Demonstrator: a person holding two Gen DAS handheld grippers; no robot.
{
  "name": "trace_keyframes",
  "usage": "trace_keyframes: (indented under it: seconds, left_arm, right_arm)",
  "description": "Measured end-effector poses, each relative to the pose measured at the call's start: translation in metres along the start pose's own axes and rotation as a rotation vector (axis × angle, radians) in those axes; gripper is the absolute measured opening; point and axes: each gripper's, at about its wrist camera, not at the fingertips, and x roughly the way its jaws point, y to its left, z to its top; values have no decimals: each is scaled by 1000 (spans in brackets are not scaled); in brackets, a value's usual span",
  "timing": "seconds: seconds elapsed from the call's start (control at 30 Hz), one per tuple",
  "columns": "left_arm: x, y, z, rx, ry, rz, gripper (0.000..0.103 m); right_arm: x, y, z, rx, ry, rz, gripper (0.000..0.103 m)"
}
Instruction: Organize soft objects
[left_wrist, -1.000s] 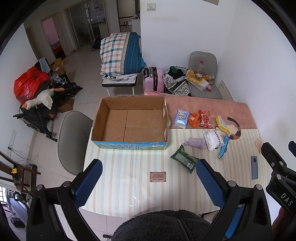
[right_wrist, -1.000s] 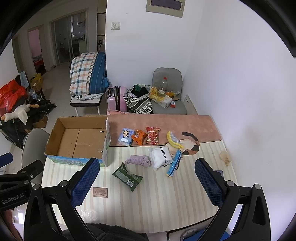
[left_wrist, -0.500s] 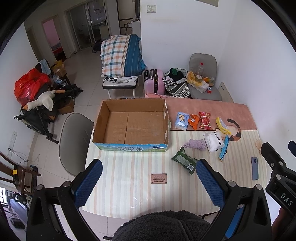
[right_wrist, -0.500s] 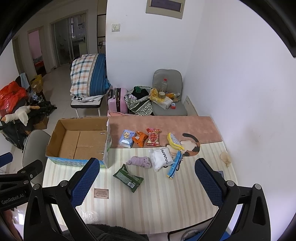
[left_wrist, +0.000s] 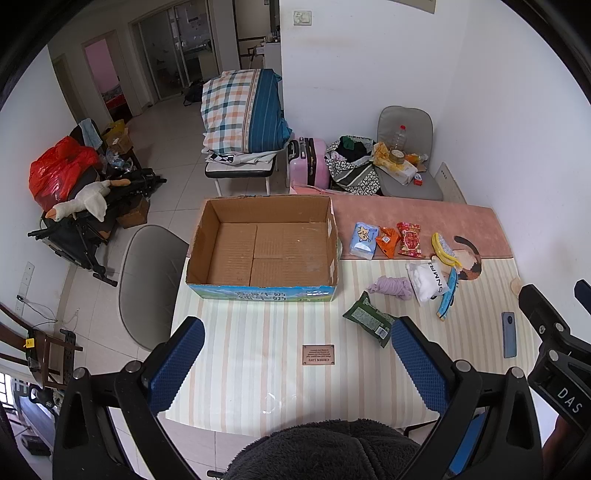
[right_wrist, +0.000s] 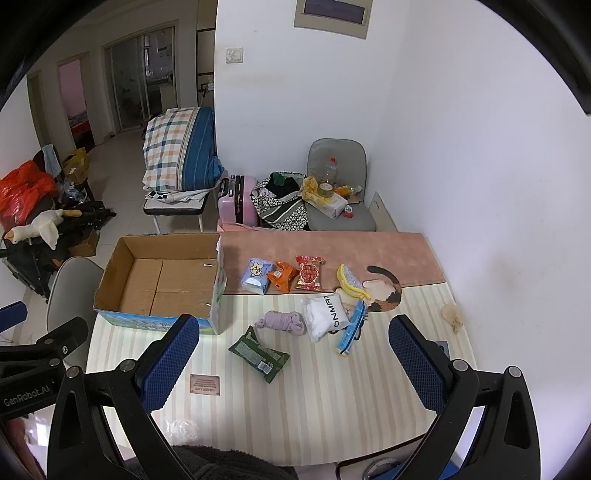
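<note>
An empty open cardboard box (left_wrist: 262, 251) (right_wrist: 166, 280) stands at the table's back left. To its right lie soft packets: a blue tissue pack (left_wrist: 364, 240) (right_wrist: 256, 275), an orange packet (left_wrist: 388, 242), a red snack bag (left_wrist: 409, 239) (right_wrist: 309, 272), a yellow pouch (left_wrist: 445, 253), a purple cloth bundle (left_wrist: 391, 287) (right_wrist: 282, 322), a white bag (left_wrist: 428, 280) (right_wrist: 325, 314), a blue strip (left_wrist: 447, 299) and a green packet (left_wrist: 369, 319) (right_wrist: 258, 352). My left gripper (left_wrist: 295, 365) and right gripper (right_wrist: 291, 363) are both open and empty, high above the table's near side.
A small brown card (left_wrist: 318, 355) lies on the striped tablecloth (left_wrist: 258, 369). A phone (left_wrist: 509, 334) lies at the right edge. A grey chair (left_wrist: 147, 280) stands left of the table. A pink mat (left_wrist: 413, 218) covers the back.
Both views have shifted slightly, the table sitting a little lower in frame. No object on the table has moved and both grippers stay open.
</note>
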Motion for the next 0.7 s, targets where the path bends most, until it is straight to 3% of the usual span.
trace_keyframes:
  seconds: [0.47,0.57,0.7]
  left_arm:
    - [5,-2,8,16,-11,0,103]
    - [19,-11,25,46,-14,0,103]
    - [67,-38,50,107,33,10,103]
  right_arm:
    - [8,-15,2,55,21,39,103]
    - [38,-41,8,106,61,45,103]
    - [108,-84,17,132,163,-13,103]
